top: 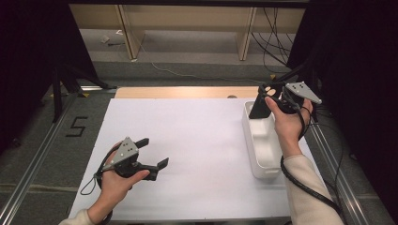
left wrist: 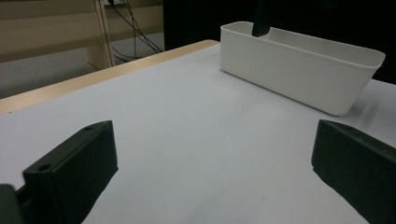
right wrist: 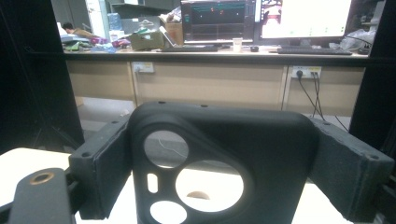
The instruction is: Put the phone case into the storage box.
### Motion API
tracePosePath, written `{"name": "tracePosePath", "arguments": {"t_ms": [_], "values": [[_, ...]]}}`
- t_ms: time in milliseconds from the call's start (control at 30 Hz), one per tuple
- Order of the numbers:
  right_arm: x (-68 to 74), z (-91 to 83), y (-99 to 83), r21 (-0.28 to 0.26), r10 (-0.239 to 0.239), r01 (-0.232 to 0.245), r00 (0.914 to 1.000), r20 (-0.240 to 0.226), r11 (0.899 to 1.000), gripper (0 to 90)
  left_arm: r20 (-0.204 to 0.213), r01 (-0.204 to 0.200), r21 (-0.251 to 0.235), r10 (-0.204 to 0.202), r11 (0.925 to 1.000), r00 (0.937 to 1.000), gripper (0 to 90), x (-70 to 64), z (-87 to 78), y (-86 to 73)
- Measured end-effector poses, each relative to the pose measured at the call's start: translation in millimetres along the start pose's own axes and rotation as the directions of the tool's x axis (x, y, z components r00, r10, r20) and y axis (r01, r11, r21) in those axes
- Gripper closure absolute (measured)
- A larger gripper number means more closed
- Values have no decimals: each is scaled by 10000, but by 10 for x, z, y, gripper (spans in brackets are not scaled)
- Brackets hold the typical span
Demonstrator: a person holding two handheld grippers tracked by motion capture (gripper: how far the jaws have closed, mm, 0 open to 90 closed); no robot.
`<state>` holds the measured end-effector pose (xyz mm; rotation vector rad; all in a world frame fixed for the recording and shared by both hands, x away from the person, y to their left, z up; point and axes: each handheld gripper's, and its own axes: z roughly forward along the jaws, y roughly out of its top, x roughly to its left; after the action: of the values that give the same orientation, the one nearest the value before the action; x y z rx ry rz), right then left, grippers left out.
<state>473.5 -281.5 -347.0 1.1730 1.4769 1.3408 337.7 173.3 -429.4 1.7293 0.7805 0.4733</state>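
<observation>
The right gripper [top: 277,101] clamps a black phone case [right wrist: 219,163] upright, just above the far end of the white bin [top: 263,161] beneath it. The left gripper [top: 152,152] waits open and empty over the worktop [top: 187,140]. Lowering and releasing seemingly remain.

black phone case [right wrist: 224,163] clamped between jaws, desk monitors [right wrist: 261,18] behind

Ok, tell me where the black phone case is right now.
The black phone case is clamped in the right tool, held at the far end of the white bin on the table's right side in the high view.
</observation>
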Motion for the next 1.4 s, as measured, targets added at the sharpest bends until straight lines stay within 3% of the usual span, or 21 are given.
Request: {"name": "tracePosePath", "arguments": {"t_ms": [1400], "values": [[-32, 230, -12, 236, -89, 84, 9998, 189, 9997, 146, 55, 44, 72, -44, 10000, 10000, 0, 4, 10, -10]]}}
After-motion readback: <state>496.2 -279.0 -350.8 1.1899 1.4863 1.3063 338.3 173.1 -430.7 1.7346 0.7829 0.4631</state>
